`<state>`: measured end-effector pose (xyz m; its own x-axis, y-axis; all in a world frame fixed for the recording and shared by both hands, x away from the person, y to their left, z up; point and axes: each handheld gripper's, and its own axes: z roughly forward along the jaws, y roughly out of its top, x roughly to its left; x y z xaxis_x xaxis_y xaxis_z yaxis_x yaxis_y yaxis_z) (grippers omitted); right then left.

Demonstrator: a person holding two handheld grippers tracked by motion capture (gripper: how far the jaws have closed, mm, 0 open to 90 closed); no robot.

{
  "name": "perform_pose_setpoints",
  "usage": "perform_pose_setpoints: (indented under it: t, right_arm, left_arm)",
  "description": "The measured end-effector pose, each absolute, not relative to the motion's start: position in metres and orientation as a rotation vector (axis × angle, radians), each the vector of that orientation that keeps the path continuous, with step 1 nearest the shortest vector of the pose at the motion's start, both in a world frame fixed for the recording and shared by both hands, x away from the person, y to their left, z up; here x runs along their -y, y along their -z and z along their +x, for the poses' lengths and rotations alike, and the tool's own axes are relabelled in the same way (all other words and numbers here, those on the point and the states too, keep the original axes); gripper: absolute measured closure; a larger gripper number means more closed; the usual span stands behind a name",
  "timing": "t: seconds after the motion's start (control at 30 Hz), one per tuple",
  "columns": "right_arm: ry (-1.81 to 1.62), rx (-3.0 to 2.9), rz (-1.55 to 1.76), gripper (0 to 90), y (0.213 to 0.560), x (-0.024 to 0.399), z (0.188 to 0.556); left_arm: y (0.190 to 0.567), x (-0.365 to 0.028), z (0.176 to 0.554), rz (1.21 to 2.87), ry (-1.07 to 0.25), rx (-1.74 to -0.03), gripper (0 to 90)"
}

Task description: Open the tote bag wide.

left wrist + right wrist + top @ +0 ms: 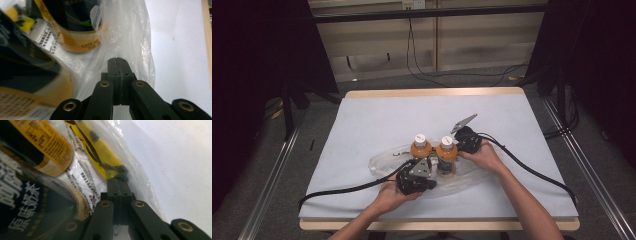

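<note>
Bagging step: two orange bottles [420,148] [447,148] stand upright side by side inside one clear plastic bag [384,161], toward the near edge of the table [377,120], about midway along it. Left gripper [117,59] has its jaws pressed together, pinching the bag film at the near-left side; right gripper [117,180] likewise is clamped on the film at the bag's right side. Next move, I'd judge, needs both pinches kept tight and lifted evenly so the two bottles don't topple.

Two orange bottles [421,149] with white caps stand side by side inside a clear plastic bag [382,161] near the table's middle.
</note>
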<state>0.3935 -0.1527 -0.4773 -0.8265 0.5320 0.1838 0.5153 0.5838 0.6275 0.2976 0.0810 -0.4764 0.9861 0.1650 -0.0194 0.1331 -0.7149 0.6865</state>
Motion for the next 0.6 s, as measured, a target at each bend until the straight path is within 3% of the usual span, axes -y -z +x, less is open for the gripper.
perform_pose_setpoints:
  t: [0.6]
  right_arm:
    - [-1.053,-2.722,0.952,90.0,0.477,0.146,0.403]
  left_arm:
    - [0.478,-0.084,0.287,2.36,0.019,-0.192,90.0]
